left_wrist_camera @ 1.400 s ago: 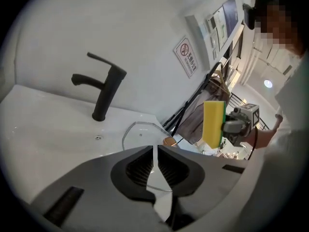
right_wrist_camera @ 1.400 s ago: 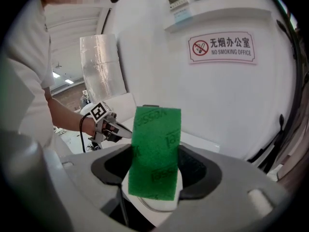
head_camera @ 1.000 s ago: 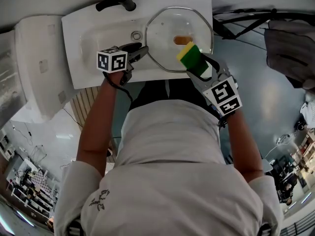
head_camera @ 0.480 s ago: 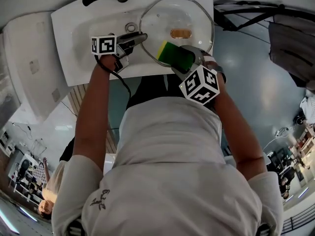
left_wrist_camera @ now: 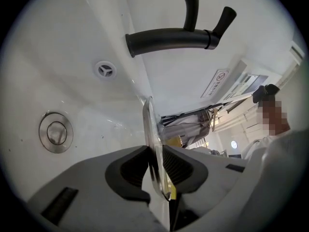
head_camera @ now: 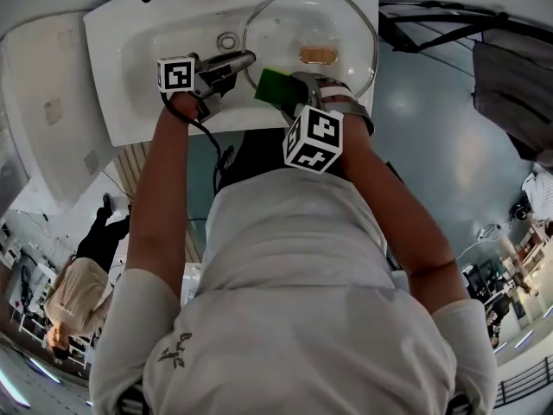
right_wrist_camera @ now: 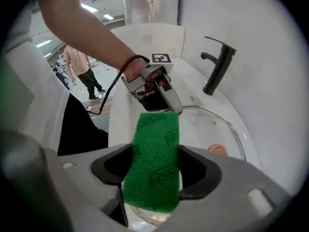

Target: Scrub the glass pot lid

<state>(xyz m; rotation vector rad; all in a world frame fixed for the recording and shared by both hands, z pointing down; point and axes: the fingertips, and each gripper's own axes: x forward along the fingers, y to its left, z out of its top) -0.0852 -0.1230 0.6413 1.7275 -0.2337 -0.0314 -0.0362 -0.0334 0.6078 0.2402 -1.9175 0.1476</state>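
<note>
Our left claw is clamped on the rim of the lid; its jaws have just been closing, and in its own view the pads press the glass edge from both sides. The rest of the lid runs out ahead of that claw and off to its right, its knob well beyond the tips. Our right claw points steeply down, jaws tight on a green sponge. The sponge's far end lies just below the left claw's tips, at the lid's near rim; we cannot tell whether it touches the glass. Under both claws is a white sink, with the drain to the left claw's left and a black tap beyond. Behind us, a bystander stands on a grey floor.
</note>
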